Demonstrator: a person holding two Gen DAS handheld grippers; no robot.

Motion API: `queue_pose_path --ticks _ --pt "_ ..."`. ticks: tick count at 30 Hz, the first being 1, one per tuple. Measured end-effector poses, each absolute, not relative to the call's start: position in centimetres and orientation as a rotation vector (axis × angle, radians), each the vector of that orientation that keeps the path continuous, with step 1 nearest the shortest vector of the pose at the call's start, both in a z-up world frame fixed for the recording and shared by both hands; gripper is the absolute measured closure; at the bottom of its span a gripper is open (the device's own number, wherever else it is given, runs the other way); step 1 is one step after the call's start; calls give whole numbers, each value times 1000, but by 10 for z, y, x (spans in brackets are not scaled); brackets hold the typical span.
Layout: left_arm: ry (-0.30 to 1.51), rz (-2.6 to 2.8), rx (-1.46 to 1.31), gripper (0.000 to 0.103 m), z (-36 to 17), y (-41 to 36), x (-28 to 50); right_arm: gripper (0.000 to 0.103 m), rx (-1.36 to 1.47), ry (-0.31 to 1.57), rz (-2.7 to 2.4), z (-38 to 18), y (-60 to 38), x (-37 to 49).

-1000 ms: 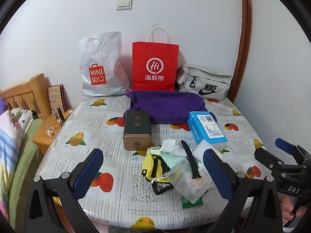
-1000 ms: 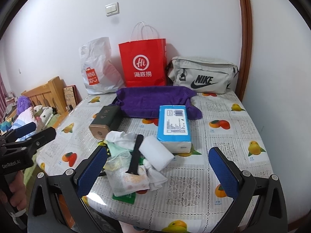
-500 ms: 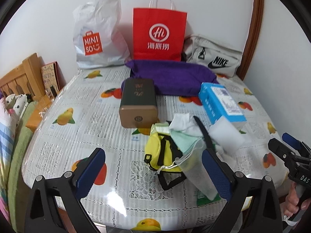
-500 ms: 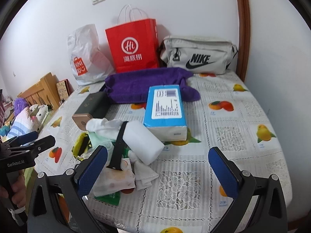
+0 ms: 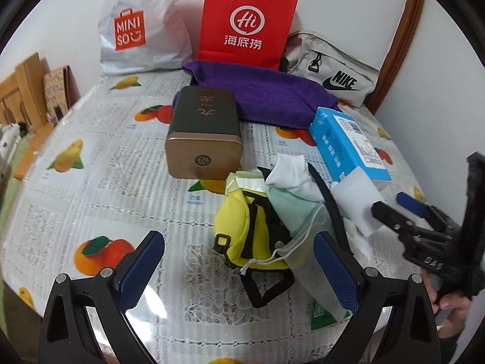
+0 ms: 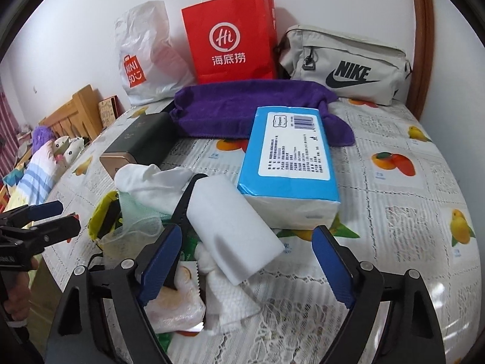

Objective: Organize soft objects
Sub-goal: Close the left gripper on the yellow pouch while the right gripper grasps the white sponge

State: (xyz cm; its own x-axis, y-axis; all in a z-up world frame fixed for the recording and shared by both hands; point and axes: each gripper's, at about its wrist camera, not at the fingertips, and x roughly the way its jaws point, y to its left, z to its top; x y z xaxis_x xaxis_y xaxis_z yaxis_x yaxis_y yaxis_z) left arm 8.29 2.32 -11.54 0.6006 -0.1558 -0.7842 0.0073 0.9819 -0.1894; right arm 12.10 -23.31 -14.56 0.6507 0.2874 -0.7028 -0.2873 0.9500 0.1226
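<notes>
A pile of soft things lies near the table's front edge: a yellow pouch with black straps [image 5: 242,230], a green mesh bag [image 5: 291,209], a white sock [image 5: 291,176], a white sponge block [image 6: 230,230] and a white cloth [image 6: 224,300]. A blue tissue pack [image 6: 288,163] lies behind the pile and a purple towel [image 6: 242,106] further back. My left gripper [image 5: 239,270] is open, low over the yellow pouch. My right gripper [image 6: 247,261] is open, its fingers either side of the sponge block's near end.
A brown and gold tin box [image 5: 206,133] lies left of the pile. A white Miniso bag [image 5: 139,24], a red paper bag [image 5: 245,21] and a grey Nike bag [image 6: 345,63] stand along the back wall. A bed [image 6: 39,157] is at the left.
Both grippers have moved forward and down towards the pile. The left now hangs over the yellow pouch, the right over the sponge block. Both stay open.
</notes>
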Motion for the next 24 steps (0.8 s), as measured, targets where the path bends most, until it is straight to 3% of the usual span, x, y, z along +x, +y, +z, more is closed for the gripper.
queue_pose_path --ticks 4,8,11,13,19,24 --pt "930 -100 -147 10 -124 22 90 18 7 822 332 -156 -231 130" --pt "943 -83 -100 14 -133 21 98 36 13 865 358 -168 -228 140" --pt "944 -80 -110 25 -138 26 104 46 25 866 398 -172 -226 142" --pt "952 -97 -125 38 -143 29 109 47 17 855 405 -172 -225 140" --pt "964 -172 -134 65 -156 27 115 54 26 834 409 -164 -231 132" --pt "951 -202 -171 70 -155 30 114 55 39 809 387 -155 -242 119"
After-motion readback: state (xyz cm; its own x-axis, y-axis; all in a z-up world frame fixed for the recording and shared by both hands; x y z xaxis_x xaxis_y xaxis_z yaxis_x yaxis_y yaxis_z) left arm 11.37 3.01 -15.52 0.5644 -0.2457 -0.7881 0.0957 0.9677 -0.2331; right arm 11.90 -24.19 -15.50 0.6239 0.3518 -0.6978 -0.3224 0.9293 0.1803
